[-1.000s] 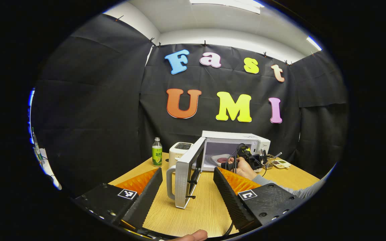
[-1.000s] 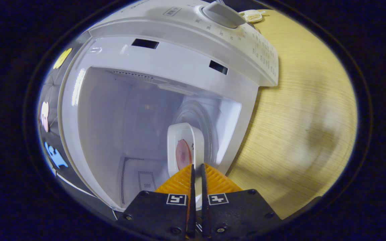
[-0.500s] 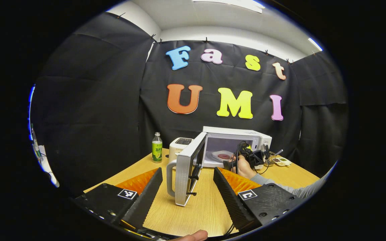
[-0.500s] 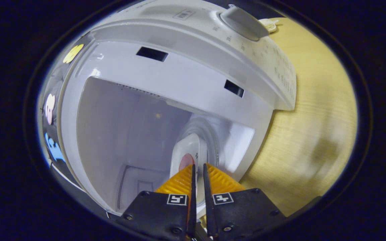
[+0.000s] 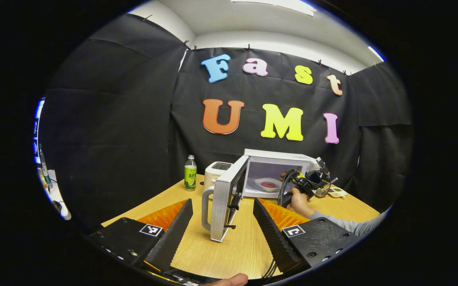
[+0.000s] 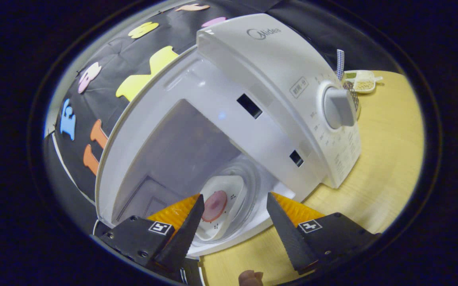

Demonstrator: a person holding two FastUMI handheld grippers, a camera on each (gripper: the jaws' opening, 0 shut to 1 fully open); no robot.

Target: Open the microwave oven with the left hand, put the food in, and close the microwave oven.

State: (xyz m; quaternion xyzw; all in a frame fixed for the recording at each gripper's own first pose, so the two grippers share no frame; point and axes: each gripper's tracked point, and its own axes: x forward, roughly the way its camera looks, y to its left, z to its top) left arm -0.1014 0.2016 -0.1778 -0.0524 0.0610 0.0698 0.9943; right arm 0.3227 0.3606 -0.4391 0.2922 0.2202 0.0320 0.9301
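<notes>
The white microwave oven (image 5: 280, 169) stands on the wooden table (image 5: 245, 246) with its door (image 5: 226, 206) swung wide toward the left gripper view's camera, the door's handle (image 5: 205, 208) on its near edge. Inside the cavity, the white plate (image 6: 223, 198) carrying a round pink slice of food (image 6: 215, 204) lies on the glass turntable (image 6: 253, 184). In the right gripper view, the right gripper (image 6: 233, 216) hangs just in front of the oven mouth with its fingers spread wide apart, holding nothing; the plate sits beyond them at about 12 o'clock from the fingertips. The oven's control knob (image 6: 338, 107) is at roughly 2 o'clock from the plate. In the left gripper view, the left gripper (image 5: 223, 220) is well back from the oven, its fingers parted and empty, the open door between them at 12 o'clock. A green-labelled bottle (image 5: 190, 178) and a white toaster (image 5: 218, 171) stand at about 10 o'clock from the door, near the booth wall. The person's hand (image 5: 298, 200) holds the right gripper (image 5: 308, 184) at the oven front.
</notes>
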